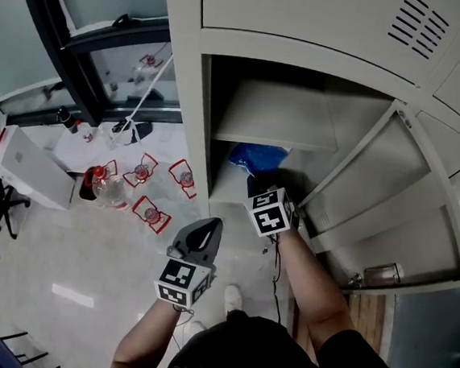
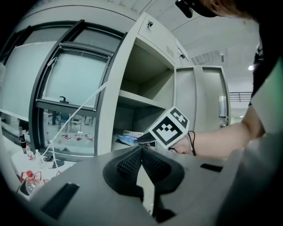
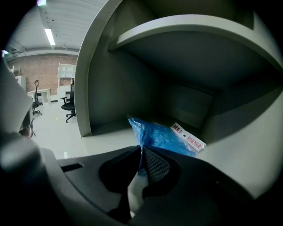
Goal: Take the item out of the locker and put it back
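Right gripper [image 3: 142,152] pinching the blue bag [image 3: 161,137] inside the locker [image 1: 188,94]
The right arm reaches forward and down into the open compartment, jaws closed on the bag's near edge; the bag sits low under a shelf [image 1: 277,115]. The left gripper [image 1: 201,235] is held outside, jaws together and empty, with the open door [image 1: 391,195] to the right

Looks steeply down on the open locker [image 1: 180,69] from the head. Faces it from outside, left gripper view. Peers close inside, right; seemingly shares the blue bag [image 3: 161,137].
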The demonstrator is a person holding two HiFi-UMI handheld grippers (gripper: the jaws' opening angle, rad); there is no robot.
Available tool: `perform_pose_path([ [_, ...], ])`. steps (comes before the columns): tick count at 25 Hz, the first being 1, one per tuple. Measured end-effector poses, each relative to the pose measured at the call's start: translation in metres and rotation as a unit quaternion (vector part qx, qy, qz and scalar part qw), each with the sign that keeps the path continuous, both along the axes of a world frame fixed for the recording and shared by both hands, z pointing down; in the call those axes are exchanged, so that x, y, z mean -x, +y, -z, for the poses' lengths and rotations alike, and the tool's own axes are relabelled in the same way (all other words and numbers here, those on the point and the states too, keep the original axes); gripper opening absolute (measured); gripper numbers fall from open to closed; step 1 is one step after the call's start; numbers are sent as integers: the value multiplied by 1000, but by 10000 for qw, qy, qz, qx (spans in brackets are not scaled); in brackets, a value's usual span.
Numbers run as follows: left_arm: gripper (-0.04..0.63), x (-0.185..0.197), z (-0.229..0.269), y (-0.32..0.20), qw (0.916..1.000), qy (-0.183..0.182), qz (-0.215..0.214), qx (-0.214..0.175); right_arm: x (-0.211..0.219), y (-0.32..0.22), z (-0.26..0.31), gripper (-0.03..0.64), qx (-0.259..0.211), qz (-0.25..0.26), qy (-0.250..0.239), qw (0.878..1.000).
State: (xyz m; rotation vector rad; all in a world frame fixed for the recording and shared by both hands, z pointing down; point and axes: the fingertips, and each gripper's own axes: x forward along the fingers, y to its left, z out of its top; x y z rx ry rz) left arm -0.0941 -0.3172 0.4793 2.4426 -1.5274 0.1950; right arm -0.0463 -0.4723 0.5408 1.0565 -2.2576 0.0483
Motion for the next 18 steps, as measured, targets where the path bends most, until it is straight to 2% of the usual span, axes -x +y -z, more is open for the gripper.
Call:
perform_pose_path([
  [8,3,-2,-2,-3,10000,28,-44,7,0,0,-4,24,63,10,25,10000],
  [18,3,3,0,7,10000,43,-2,3,5,4,-4,95,51,106,-57,9999],
])
